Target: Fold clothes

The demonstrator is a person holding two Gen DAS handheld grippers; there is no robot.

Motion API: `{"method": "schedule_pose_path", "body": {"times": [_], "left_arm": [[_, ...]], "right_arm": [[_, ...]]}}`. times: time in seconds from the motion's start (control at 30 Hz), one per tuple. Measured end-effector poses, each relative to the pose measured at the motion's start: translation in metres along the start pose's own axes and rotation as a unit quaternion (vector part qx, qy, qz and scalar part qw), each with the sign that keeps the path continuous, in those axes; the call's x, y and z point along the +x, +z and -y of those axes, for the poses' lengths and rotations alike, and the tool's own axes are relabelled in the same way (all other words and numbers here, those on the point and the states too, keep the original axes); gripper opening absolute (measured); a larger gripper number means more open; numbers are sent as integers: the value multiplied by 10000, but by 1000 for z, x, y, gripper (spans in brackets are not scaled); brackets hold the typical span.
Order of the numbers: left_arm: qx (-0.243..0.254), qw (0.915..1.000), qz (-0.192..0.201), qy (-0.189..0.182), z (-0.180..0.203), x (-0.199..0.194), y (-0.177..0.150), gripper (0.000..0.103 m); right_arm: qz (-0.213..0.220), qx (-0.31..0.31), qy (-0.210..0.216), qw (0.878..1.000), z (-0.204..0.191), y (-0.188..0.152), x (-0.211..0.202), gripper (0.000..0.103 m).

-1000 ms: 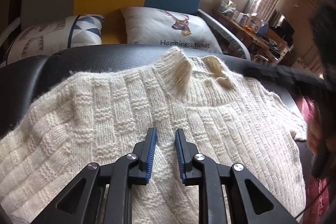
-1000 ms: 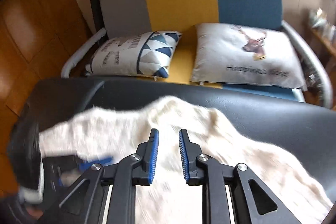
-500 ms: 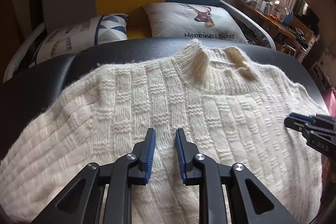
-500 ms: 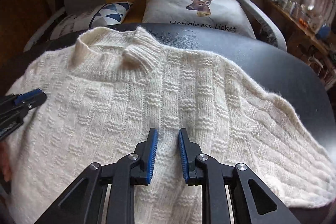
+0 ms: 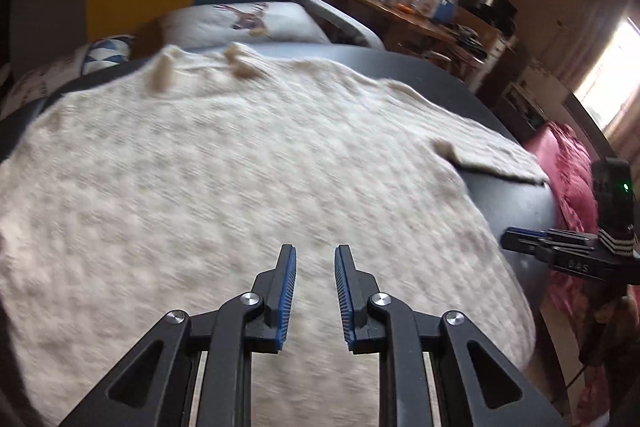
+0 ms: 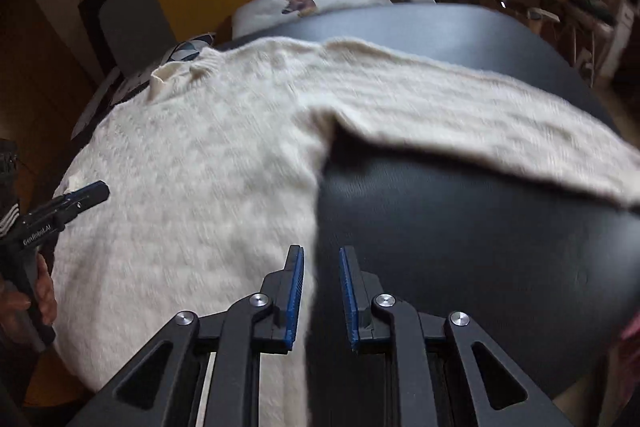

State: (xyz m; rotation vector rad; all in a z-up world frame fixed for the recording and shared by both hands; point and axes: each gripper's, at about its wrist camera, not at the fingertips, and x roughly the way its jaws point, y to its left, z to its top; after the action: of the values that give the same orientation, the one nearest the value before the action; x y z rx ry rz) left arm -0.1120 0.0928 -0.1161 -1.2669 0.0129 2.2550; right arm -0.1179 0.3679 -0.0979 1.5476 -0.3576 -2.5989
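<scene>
Sweater (image 5: 224, 163) lies flat beneath both parted grippers, ungrasped.

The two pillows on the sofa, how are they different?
The deer pillow is pale with a brown deer printed on it; the triangle pillow has blue and white triangles. The deer pillow lies on the sofa's blue side, and the triangle pillow sits nearer the yellow part. Both lie behind the sweater.

Black leather-look table (image 6: 460, 235), cream knit sweater (image 6: 192, 187) spread flat on it
</scene>
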Motion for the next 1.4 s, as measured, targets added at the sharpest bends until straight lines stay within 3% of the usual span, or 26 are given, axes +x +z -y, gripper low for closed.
{"method": "schedule_pose_path", "body": {"times": [0.07,0.27,0.3,0.33,0.43,0.5,0.57,0.67,0.77,0.87,1.0,1.07,1.17,1.3,1.4], "left_arm": [[168,9998,-104,-30,19,7,-7,19],[247,9994,-232,115,29,25,-22,20],[252,9995,-162,137,30,24,-24,20],[248,9995,-123,148,30,23,-26,20],[180,9997,-142,131,28,21,-23,21],[128,9997,-148,130,26,21,-18,21],[76,9998,-153,130,24,21,-14,21],[-2,9998,-161,129,20,21,-8,21],[-80,9997,-170,129,16,21,-1,21],[-53,9997,-168,158,17,26,10,21],[129,9997,-116,196,28,40,36,21],[287,9991,-73,293,35,49,50,21],[295,9986,-192,396,36,70,65,21],[181,9978,-381,507,32,94,75,21],[202,9980,-338,502,30,96,73,21]], "right_arm": [[-63,142,193,9997,5,-12,2,20],[11,-685,-456,9966,-30,-28,11,17],[14,-955,-780,9924,-35,-31,11,17],[25,-1059,-982,9895,-34,-33,10,25],[10,-431,-571,9974,-7,-34,-2,37],[59,32,-299,9995,14,-35,-13,36],[529,801,-79,9954,53,-33,-41,36],[1204,1910,-197,9740,127,-36,-80,36],[1579,2959,-373,9413,202,-42,-100,37],[1826,3817,-321,9055,263,-47,-103,37],[2095,4616,-59,8620,311,-51,-93,38],[2151,4774,87,8519,325,-47,-85,38],[2250,4827,130,8463,332,-29,-75,38],[2199,4732,-25,8530,334,-9,-63,36],[2160,4660,-141,8579,335,7,-54,8]]}}
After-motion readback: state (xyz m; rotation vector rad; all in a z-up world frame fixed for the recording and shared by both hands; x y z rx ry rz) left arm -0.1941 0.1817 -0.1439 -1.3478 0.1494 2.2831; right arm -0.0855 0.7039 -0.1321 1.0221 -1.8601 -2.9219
